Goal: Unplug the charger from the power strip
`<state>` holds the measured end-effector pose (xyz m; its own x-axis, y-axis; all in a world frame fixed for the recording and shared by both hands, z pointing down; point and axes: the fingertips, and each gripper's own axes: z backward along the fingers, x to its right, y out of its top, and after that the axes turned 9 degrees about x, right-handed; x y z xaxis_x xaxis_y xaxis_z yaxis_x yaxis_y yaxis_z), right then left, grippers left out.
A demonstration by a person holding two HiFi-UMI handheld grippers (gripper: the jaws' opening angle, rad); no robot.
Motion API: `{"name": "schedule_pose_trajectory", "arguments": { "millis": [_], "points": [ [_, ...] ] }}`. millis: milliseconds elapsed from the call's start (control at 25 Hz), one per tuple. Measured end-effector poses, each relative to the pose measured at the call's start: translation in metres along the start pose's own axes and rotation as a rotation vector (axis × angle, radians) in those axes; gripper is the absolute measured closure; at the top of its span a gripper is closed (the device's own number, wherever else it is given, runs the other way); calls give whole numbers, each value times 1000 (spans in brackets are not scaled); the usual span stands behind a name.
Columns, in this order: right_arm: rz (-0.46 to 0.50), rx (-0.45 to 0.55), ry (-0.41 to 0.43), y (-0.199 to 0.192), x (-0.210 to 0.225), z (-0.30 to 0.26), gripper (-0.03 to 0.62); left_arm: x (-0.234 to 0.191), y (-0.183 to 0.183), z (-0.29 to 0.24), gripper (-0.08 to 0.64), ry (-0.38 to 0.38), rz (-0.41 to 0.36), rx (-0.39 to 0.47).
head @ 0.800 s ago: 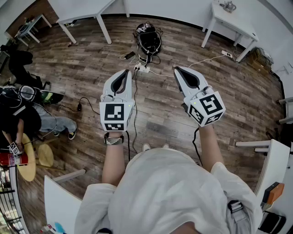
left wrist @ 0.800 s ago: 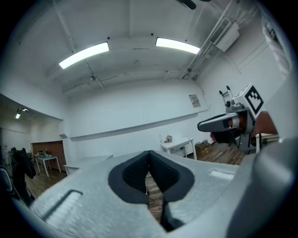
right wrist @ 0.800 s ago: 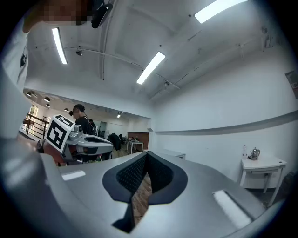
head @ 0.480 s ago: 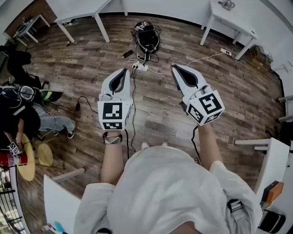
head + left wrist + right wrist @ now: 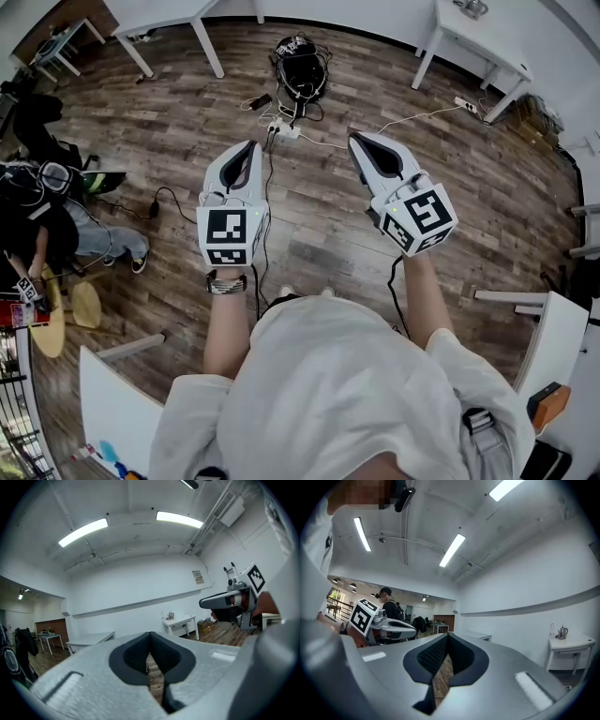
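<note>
A white power strip (image 5: pixel 282 130) lies on the wooden floor far ahead, with plugs and thin cables (image 5: pixel 323 145) running off it; which plug is the charger I cannot tell. Both grippers are held level at chest height, well above the floor and short of the strip. The left gripper (image 5: pixel 251 146) is shut with nothing between its pads, and its tips meet in the left gripper view (image 5: pixel 150 634). Parallel to it on the right, the right gripper (image 5: pixel 357 140) is also shut and empty (image 5: pixel 447 635). A little floor shows through the gap under each pair of pads.
A black bag (image 5: pixel 301 70) with tangled cords sits just beyond the strip. White tables (image 5: pixel 164 14) (image 5: pixel 478 42) stand along the far wall. A seated person (image 5: pixel 56 225) is at the left, beside a black cable (image 5: pixel 169 202). White furniture (image 5: pixel 553 328) stands at the right.
The floor scene has slid slightly up and left in the head view. Both grippers stay shut and side by side, barely shifted.
</note>
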<state>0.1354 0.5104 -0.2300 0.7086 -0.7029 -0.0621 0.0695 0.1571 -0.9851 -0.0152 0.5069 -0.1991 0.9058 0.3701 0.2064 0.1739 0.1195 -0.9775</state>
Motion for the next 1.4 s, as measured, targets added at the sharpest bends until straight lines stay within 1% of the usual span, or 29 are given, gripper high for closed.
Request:
{"name": "schedule_pose_trajectory", "arguments": {
  "millis": [120, 280, 440, 680, 840, 1040, 1400],
  "points": [
    [23, -2, -9, -5, 13, 8, 591, 13, -2, -6, 557, 4, -12, -8],
    [16, 8, -9, -9, 28, 14, 591, 24, -8, -12, 557, 20, -6, -16],
    [-6, 11, -21, -14, 44, 11, 591, 25, -10, -23, 557, 31, 15, -15],
    [-6, -1, -20, -27, 63, -6, 591, 20, -19, -49, 557, 12, 9, -21],
    [-7, -6, -13, -37, 75, -30, 591, 4, -32, -75, 557, 3, 24, -18],
    [8, -24, -32, -54, 107, -75, 591, -28, -51, -122, 557, -4, 44, -19],
    [-18, -51, -50, -85, 165, -184, 591, -111, -92, -214, 557, -4, 71, -64]
  ]
}}
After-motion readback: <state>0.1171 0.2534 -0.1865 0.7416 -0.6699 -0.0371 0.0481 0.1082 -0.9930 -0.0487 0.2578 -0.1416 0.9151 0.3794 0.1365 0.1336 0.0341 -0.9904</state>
